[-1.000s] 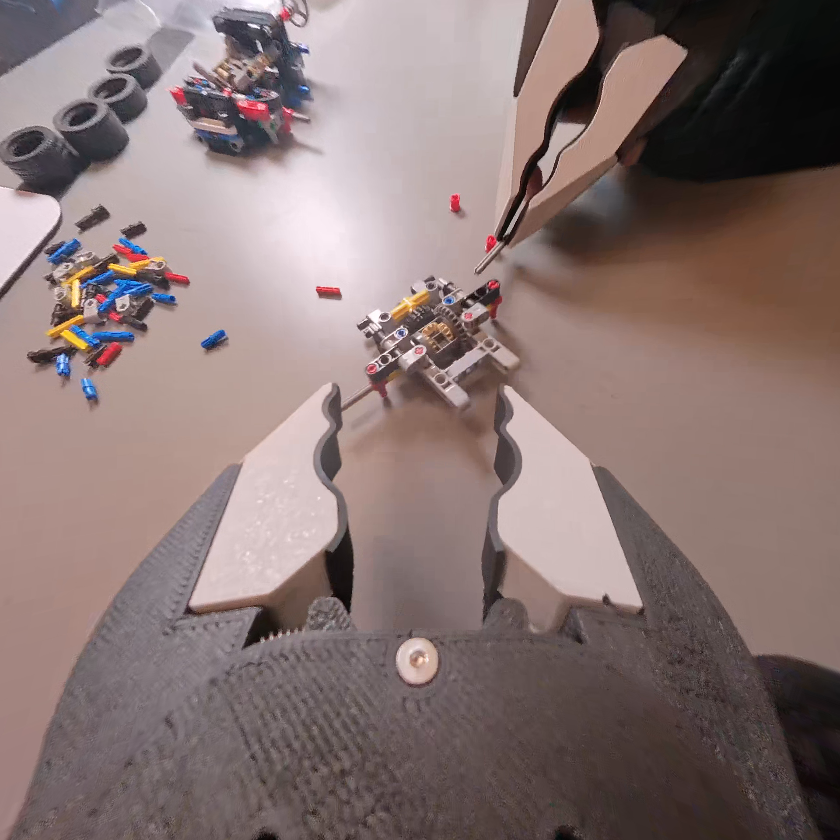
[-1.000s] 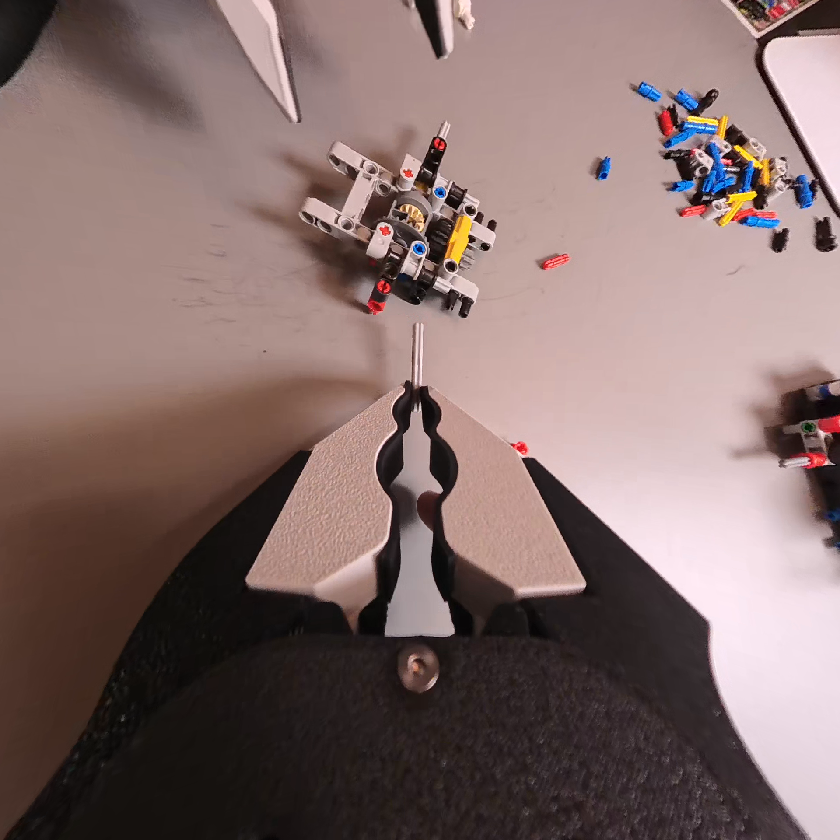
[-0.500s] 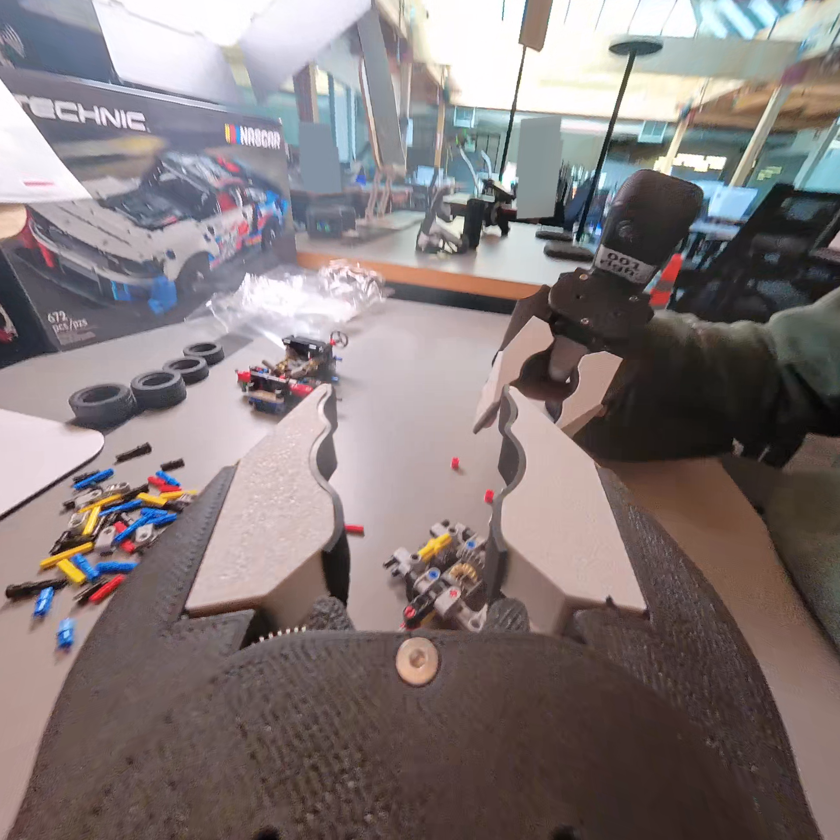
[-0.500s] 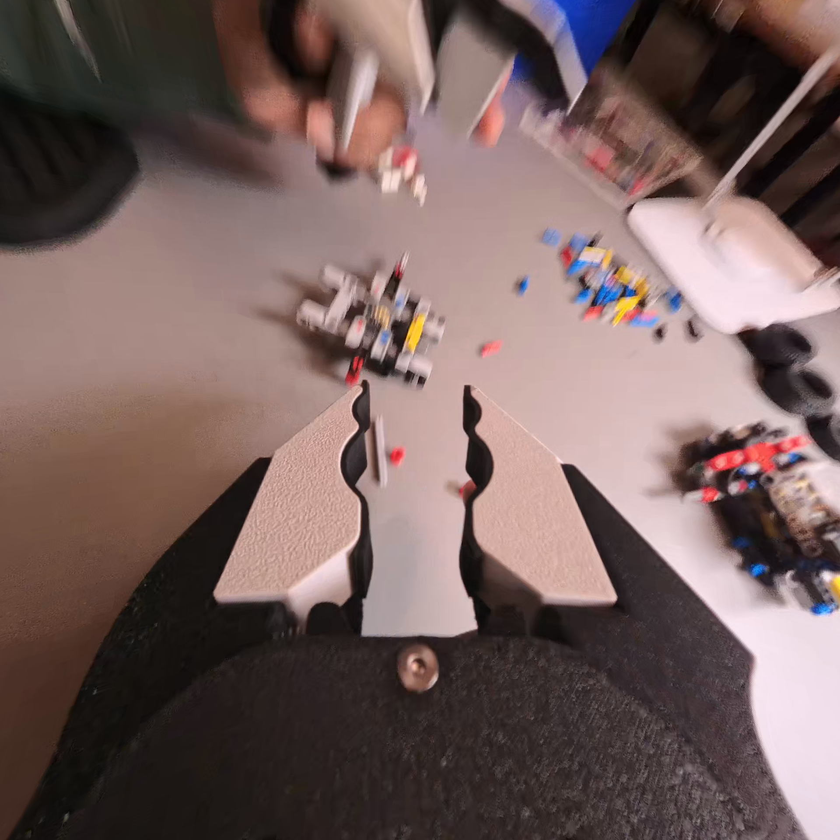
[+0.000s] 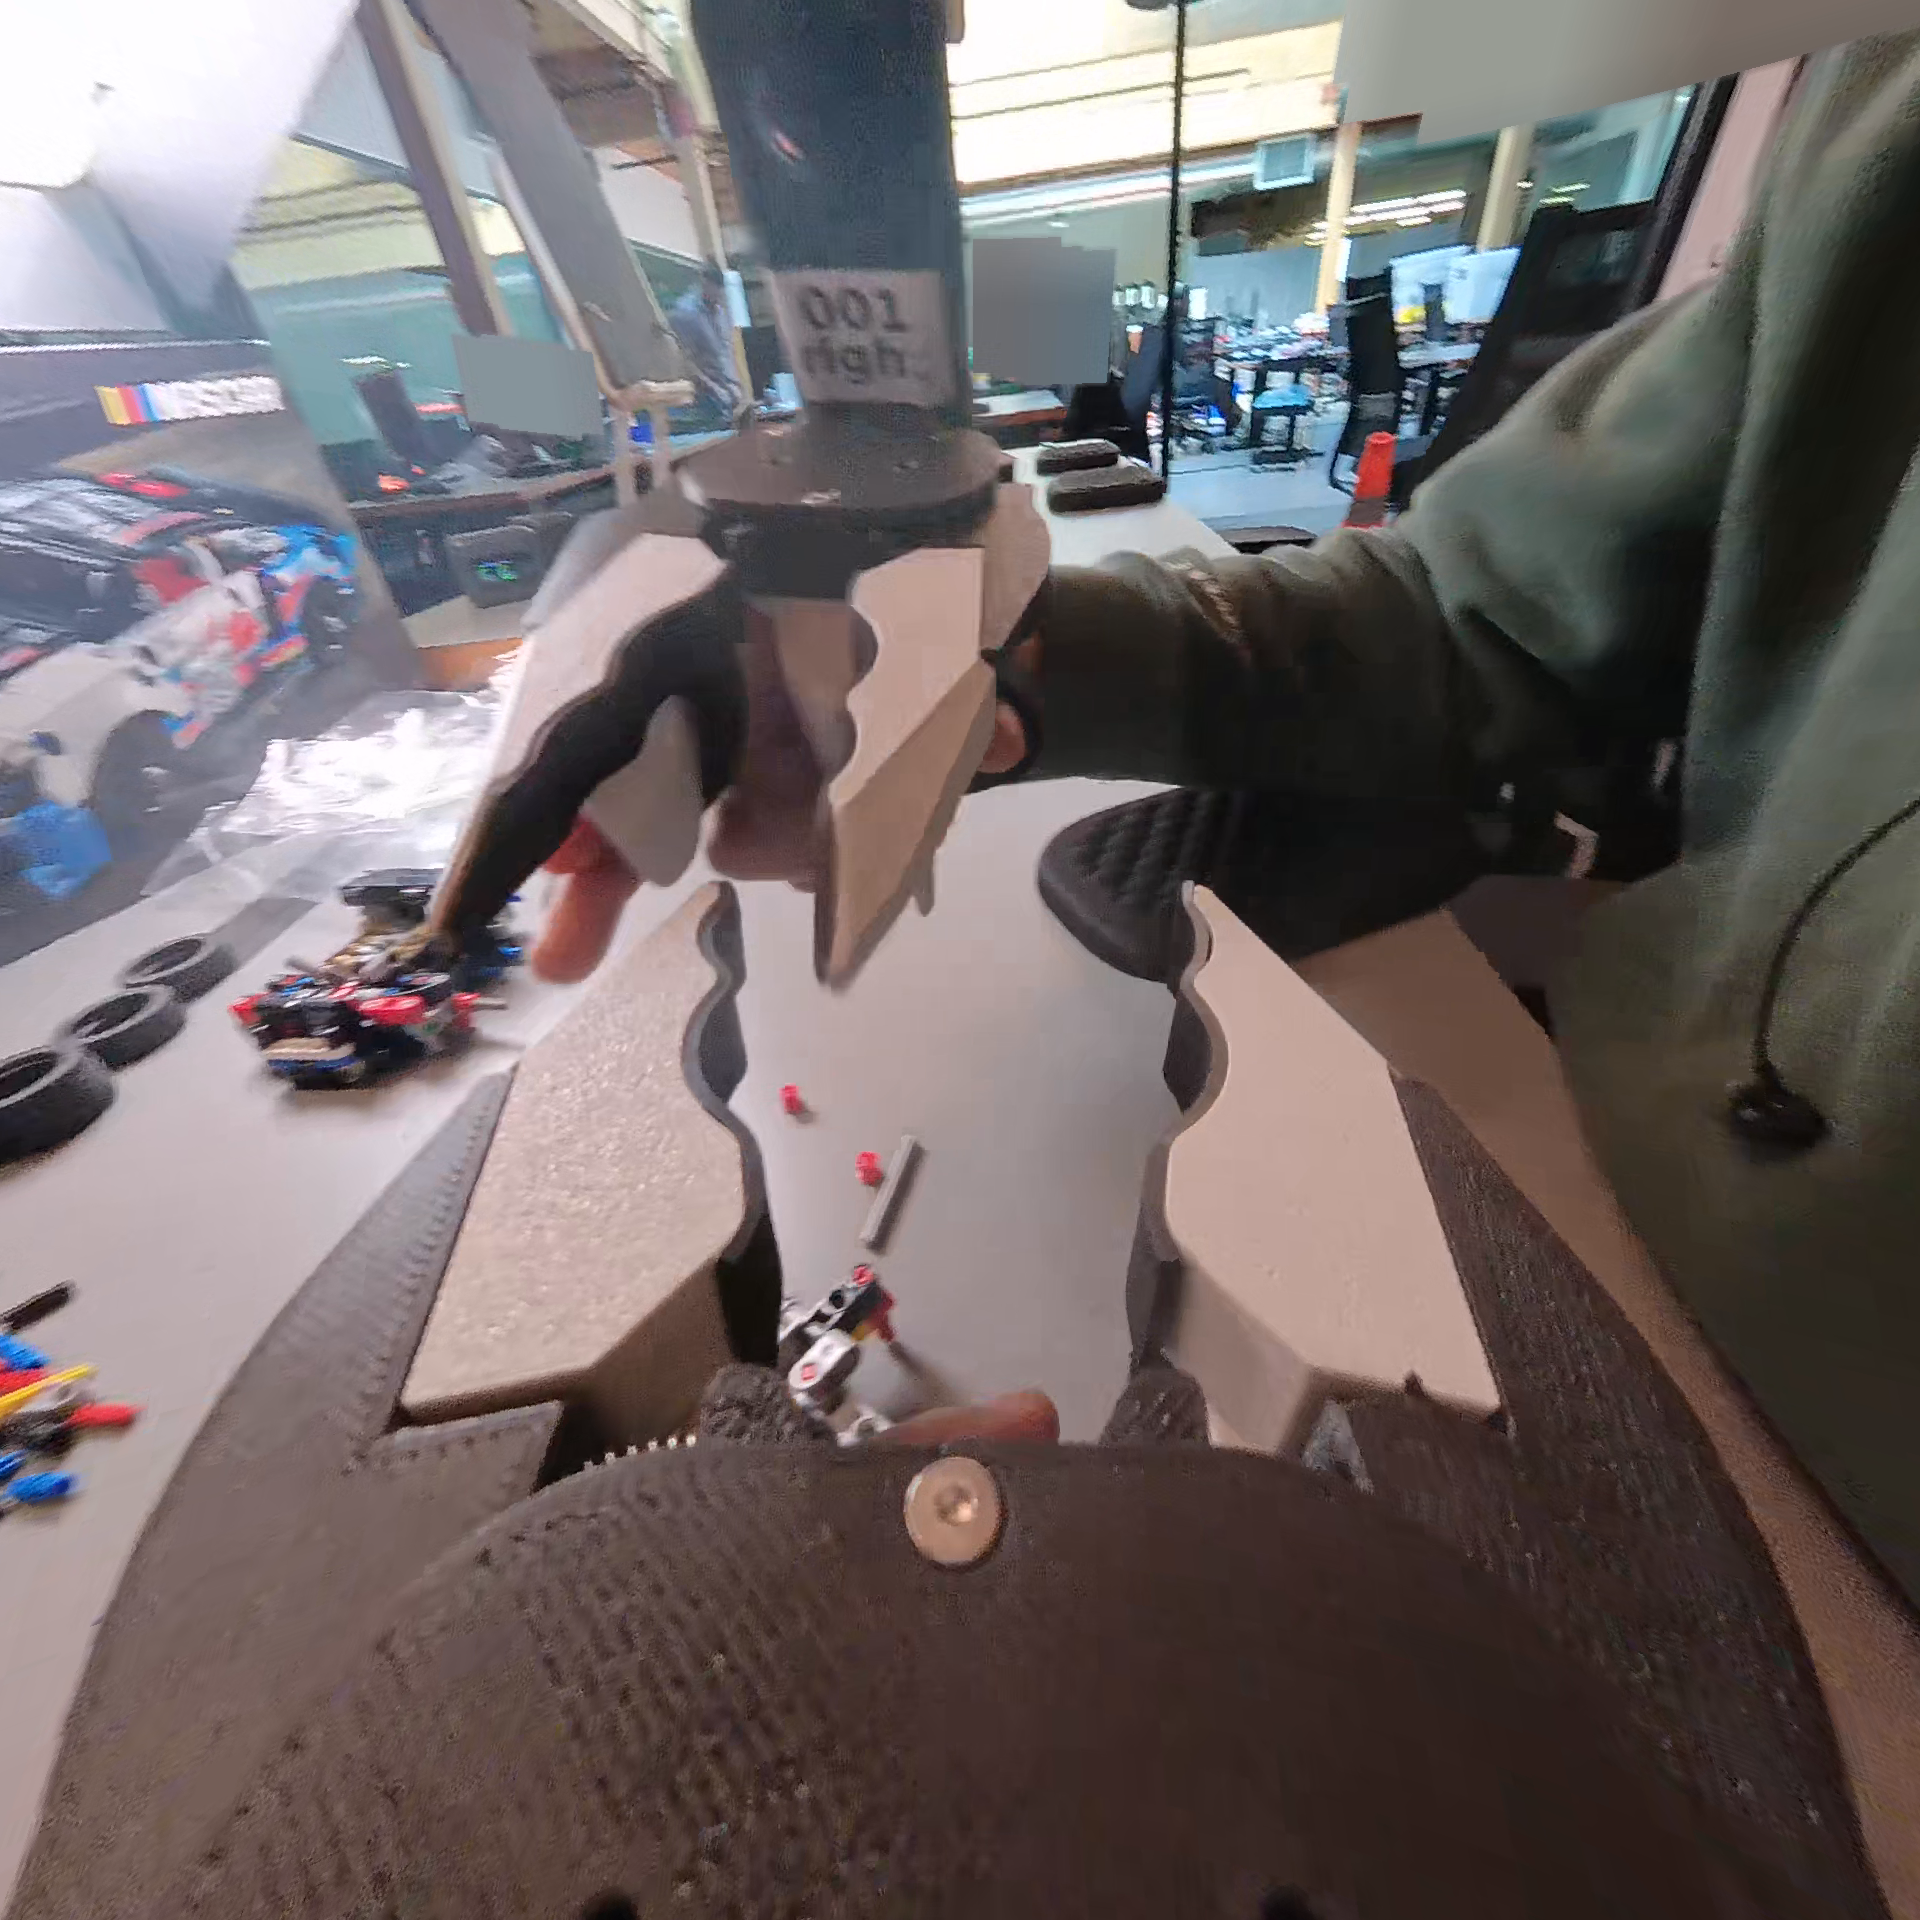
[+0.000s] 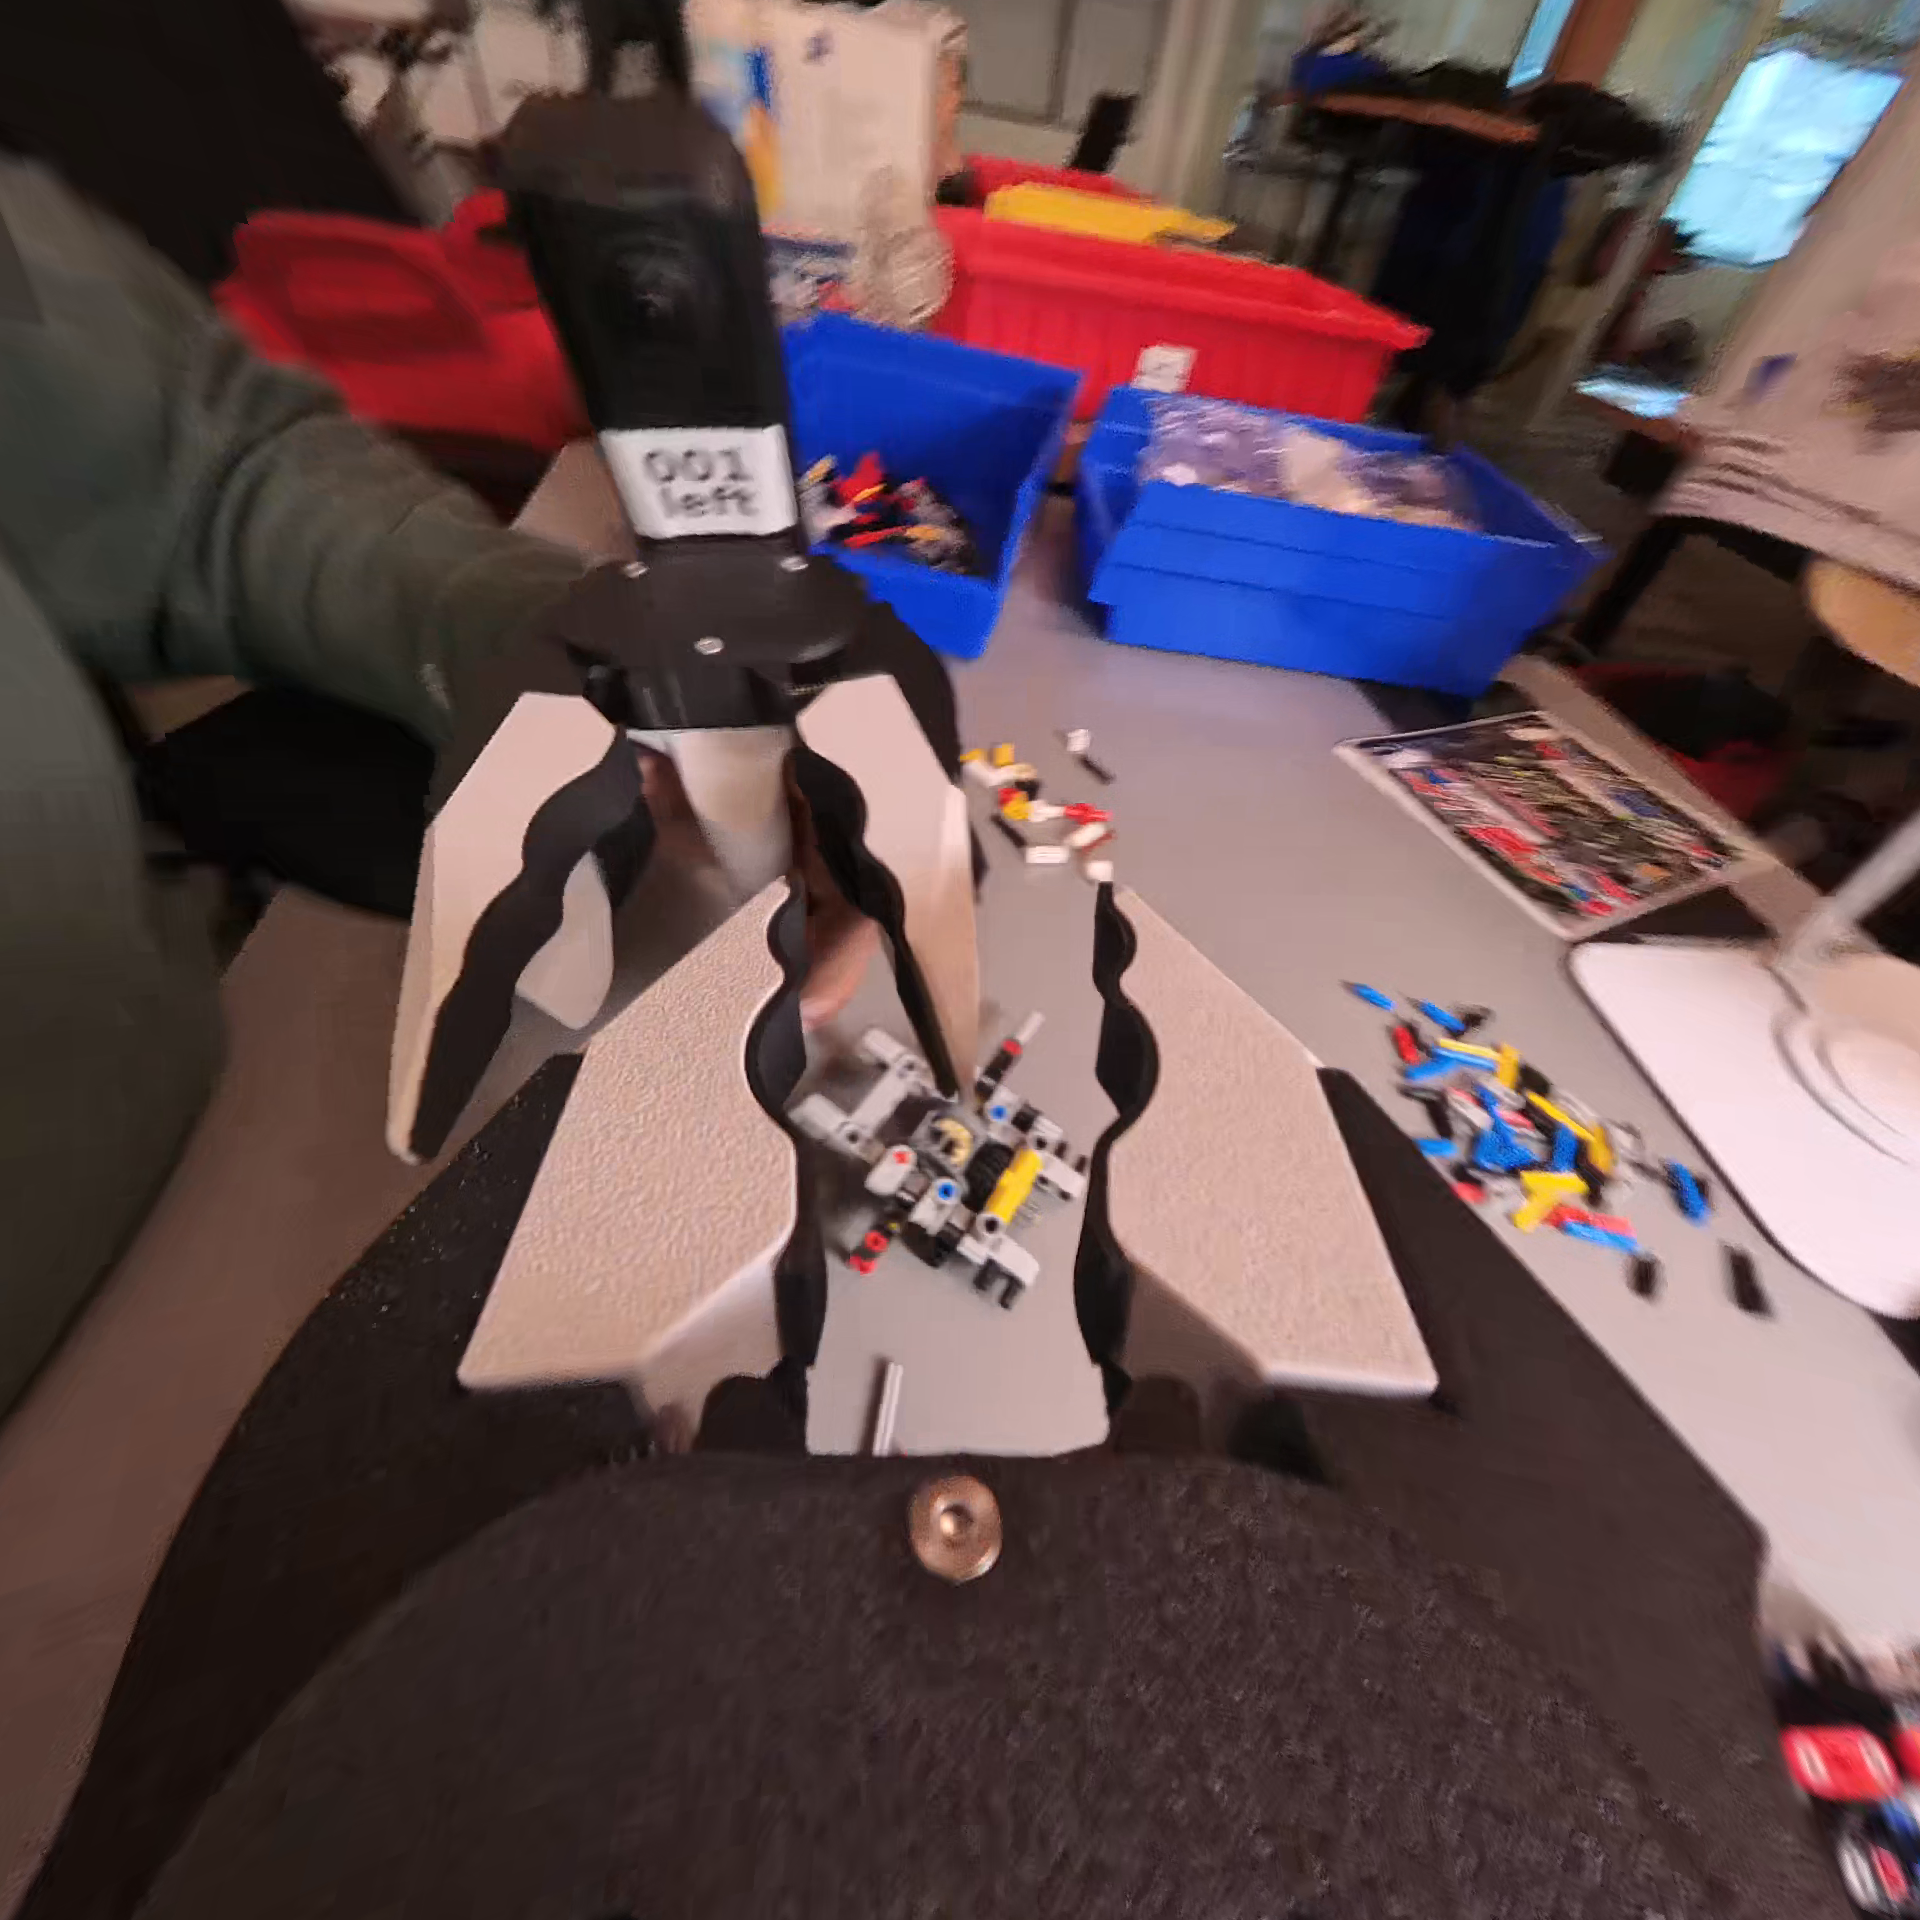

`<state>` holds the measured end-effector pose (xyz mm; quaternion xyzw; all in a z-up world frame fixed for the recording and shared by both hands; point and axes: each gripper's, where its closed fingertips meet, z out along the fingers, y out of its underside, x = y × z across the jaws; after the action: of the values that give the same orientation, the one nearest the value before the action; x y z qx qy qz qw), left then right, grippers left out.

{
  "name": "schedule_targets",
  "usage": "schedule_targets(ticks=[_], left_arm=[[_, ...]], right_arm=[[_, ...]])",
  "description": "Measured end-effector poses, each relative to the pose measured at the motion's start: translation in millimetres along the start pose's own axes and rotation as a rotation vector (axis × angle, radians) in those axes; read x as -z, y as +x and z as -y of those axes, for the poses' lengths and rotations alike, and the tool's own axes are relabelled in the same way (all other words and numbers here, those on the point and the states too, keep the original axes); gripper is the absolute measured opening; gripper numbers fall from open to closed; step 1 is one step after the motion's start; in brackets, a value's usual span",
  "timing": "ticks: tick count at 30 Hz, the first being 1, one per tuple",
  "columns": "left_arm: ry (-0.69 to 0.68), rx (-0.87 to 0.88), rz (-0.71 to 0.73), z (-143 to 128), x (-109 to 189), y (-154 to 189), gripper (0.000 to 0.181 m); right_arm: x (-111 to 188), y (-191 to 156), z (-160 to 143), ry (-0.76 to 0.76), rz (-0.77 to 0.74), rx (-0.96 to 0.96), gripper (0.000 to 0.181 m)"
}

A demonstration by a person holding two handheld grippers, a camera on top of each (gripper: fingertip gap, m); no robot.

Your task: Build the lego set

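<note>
A small grey, black and yellow lego assembly (image 6: 935, 1164) lies on the grey table (image 6: 1299, 935). In the left wrist view only its end (image 5: 831, 1340) shows, under my gripper's base. My right gripper (image 6: 945, 904) is open and empty, raised above the assembly. A thin grey axle (image 6: 888, 1403) lies loose on the table below it, also seen in the left wrist view (image 5: 891, 1193) beside two small red pieces (image 5: 869, 1169). My left gripper (image 5: 956, 904) is open and empty, raised and facing the right gripper (image 5: 644, 935). One left fingertip (image 6: 951, 1081) hangs just over the assembly.
A larger lego chassis (image 5: 364, 1008) and black tyres (image 5: 125, 1023) sit at the left. A pile of loose coloured parts (image 6: 1517, 1143) lies beside a white lamp base (image 6: 1766, 1091). Blue bins (image 6: 1299, 561), red bins (image 6: 1143, 301) and a booklet (image 6: 1538, 821) stand farther back. It is some 12 cm from my left tips to the thin grey axle (image 6: 888, 1403). The left camera catches it too, in the left wrist view (image 5: 881, 1214).
My right gripper has opened and let go of the grey axle, which now lies on the table. Both grippers have lifted and tilted up from the table. The left stayed open.
</note>
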<state>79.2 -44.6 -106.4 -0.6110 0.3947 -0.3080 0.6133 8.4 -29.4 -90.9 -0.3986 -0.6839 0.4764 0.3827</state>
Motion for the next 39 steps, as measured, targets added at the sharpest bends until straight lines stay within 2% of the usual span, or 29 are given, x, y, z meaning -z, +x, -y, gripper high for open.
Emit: schedule_targets(ticks=[2, 4, 7, 10, 13, 14, 15, 16, 18, 23, 26, 28, 30, 33, 36, 39], left_arm=[[-0.033, -0.011, -0.053, -3.8, -7.5, 16.7, 0.083], [-0.048, -0.013, -0.052, -5.8, -10.6, 22.0, 0.089], [0.019, 0.019, -0.099, 2.1, -5.3, 30.1, 0.076], [0.032, 0.002, -0.089, 2.1, -5.8, 35.5, 0.078], [0.063, 0.057, -0.092, 6.5, -7.1, 40.6, 0.088], [0.075, 0.086, -0.070, 9.2, -7.7, 37.7, 0.085], [0.091, 0.115, -0.022, 12.1, -7.5, 30.7, 0.074], [0.116, 0.130, 0.033, 15.5, -6.3, 22.5, 0.054], [0.130, 0.119, 0.083, 17.6, -4.9, 14.9, 0.030], [0.076, 0.046, 0.093, 28.1, -3.6, 7.3, 0.034], [0.056, -0.020, 0.196, 32.8, 14.7, -14.3, 0.036], [0.023, 0.004, 0.262, 26.5, 32.5, -34.7, 0.041], [-0.025, -0.001, 0.344, 17.1, 48.7, -56.3, 0.043], [-0.194, -0.065, 0.422, -10.4, 62.6, -79.7, 0.026], [-0.381, -0.085, 0.321, -40.8, 62.0, -76.8, 0.020], [-0.531, -0.086, 0.196, -60.7, 60.8, -71.6, 0.029]], right_arm=[[-12.8, -14.8, -2.6, -0.050, 0.061, 0.063, 0.048], [-19.0, -29.9, -1.7, -0.046, 0.123, 0.099, 0.030], [-19.5, -35.9, 0.8, -0.019, 0.137, 0.087, 0.026], [-19.7, -41.0, -0.2, -0.031, 0.149, 0.098, 0.026], [-18.7, -44.9, -1.4, -0.010, 0.182, 0.058, 0.026], [-18.3, -45.7, -1.3, 0.000, 0.189, 0.048, 0.026], [-18.8, -46.0, -0.2, 0.008, 0.191, 0.038, 0.026], [-20.0, -46.3, 1.9, 0.014, 0.187, 0.039, 0.026], [-20.8, -46.5, 4.6, 0.007, 0.176, 0.052, 0.027], [-12.8, -35.0, 19.1, 0.084, 0.104, 0.027, 0.027], [14.6, -10.2, 23.8, 0.099, 0.015, 0.006, 0.041], [36.0, 8.7, 7.6, 0.039, -0.059, -0.023, 0.038], [50.0, 21.7, -32.0, -0.121, -0.130, -0.008, 0.034], [54.2, 1.5, -91.6, -0.340, -0.052, -0.043, 0.032], [52.6, -15.9, -129.0, -0.511, -0.016, -0.013, 0.027], [50.0, -20.8, -143.4, -0.598, 0.000, -0.003, 0.021]])
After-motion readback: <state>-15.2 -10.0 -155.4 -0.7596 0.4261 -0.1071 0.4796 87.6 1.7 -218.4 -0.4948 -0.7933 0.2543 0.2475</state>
